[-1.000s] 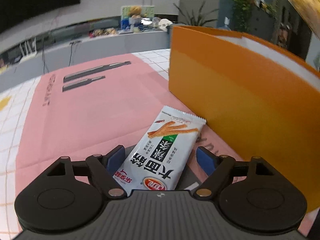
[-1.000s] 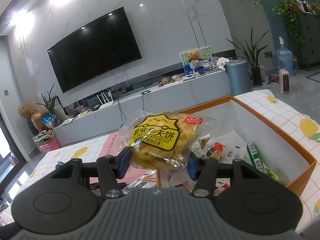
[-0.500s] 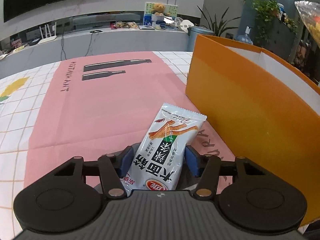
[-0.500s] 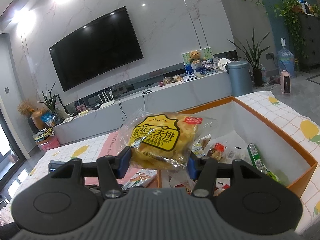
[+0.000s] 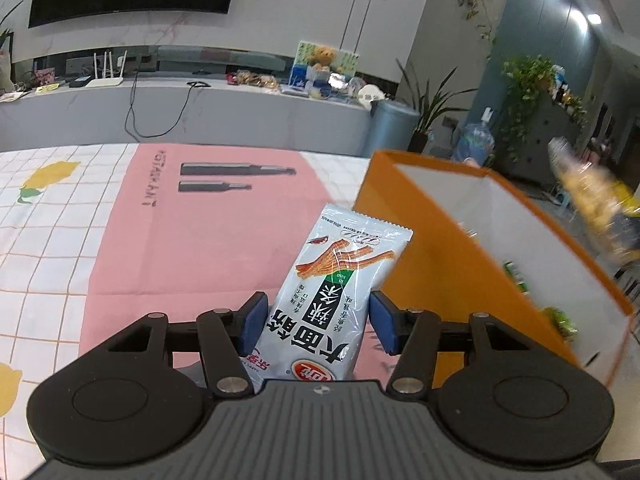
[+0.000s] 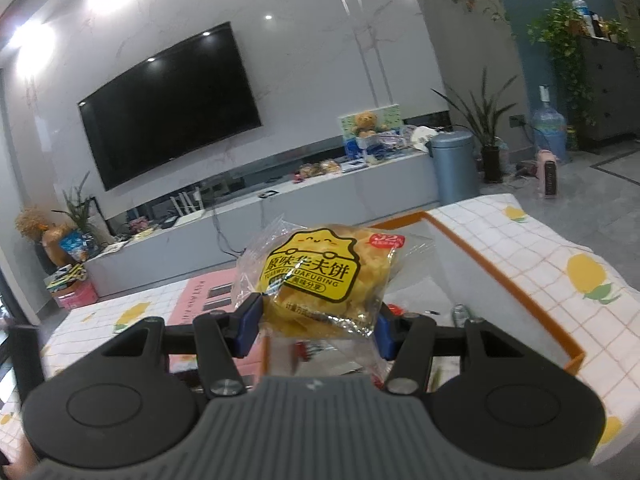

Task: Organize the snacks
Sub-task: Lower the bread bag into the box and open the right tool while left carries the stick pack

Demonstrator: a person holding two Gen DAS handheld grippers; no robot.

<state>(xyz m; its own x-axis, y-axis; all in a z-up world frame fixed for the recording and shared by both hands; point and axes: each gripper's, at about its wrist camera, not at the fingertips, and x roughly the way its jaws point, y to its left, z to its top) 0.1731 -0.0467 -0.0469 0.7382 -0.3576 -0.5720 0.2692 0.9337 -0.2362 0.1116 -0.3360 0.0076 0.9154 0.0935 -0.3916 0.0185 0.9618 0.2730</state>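
gripping each snack mid-body looks right: the left gripper point(image 5: 316, 322) fingers are clamped on the flat, slippery white packet point(image 5: 334, 296) above the surface beside the orange box point(image 5: 440, 264); the right gripper point(image 6: 318, 326) fingers pinch the soft, crushable waffle bag point(image 6: 320, 280) over it.

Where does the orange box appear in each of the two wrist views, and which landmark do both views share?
Left wrist view: the orange box fills the right half, its white inside open to view, right of the white snack packet.
Right wrist view: the box's orange rim runs along the right, behind and below the yellow waffle packet.
Shared landmark: the teddy bear on the TV console.
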